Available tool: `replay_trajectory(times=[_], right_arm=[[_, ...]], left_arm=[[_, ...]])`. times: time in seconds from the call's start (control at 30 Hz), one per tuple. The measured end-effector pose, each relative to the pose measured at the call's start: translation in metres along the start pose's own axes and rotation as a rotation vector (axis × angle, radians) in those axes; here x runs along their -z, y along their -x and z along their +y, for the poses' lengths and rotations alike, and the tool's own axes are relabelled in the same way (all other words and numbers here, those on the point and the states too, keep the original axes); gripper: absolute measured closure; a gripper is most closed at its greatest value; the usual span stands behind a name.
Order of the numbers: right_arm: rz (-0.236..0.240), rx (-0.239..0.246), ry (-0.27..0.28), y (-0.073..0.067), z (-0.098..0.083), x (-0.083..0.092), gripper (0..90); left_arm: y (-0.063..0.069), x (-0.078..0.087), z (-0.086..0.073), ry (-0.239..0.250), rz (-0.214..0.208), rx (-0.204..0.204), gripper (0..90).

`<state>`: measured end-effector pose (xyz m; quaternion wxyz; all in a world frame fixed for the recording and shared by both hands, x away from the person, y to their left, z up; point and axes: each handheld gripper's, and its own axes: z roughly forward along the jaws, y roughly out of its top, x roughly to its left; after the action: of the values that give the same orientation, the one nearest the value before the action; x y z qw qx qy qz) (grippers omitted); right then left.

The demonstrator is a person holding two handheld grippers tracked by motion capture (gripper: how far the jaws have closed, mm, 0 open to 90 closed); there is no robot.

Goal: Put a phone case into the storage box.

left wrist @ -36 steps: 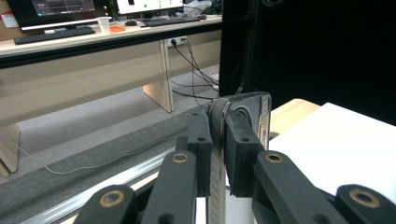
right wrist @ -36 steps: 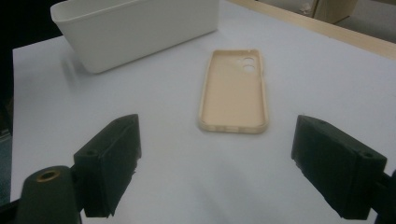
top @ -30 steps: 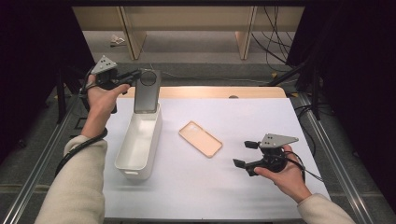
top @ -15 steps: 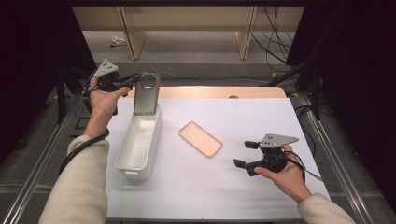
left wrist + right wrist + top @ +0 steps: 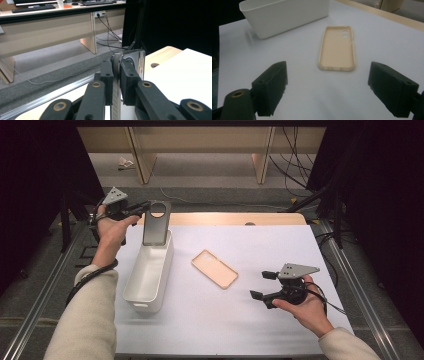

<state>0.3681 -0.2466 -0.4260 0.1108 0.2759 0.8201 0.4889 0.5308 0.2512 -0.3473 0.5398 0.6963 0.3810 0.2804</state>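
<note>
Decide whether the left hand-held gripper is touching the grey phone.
Touching. In the left gripper view, the left hand-held gripper has both pads pressed against the grey phone, which stands edge-on between them.

Grey phone case (image 5: 156,223) hangs upright over white bin's (image 5: 148,285) far end.

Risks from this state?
1. The left gripper pinches the grey phone case with a round camera hole near one edge only, held upright above the far end of the white rectangular plastic bin; it could pivot or slip out.
2. Released tilted, it might catch the bin's rim and land outside.
3. The right gripper is open beside the beige phone case, lying flat; closing on so thin a case may just push it.
</note>
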Motion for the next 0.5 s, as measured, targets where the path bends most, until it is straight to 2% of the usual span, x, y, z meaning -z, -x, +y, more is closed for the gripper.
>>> replay_trajectory(times=[0.5], right_arm=[[-0.001,-0.002,0.000,0.001,0.000,0.000,16.8]], left_arm=[[-0.003,-0.009,-0.012,-0.022,0.002,0.016,81.3]])
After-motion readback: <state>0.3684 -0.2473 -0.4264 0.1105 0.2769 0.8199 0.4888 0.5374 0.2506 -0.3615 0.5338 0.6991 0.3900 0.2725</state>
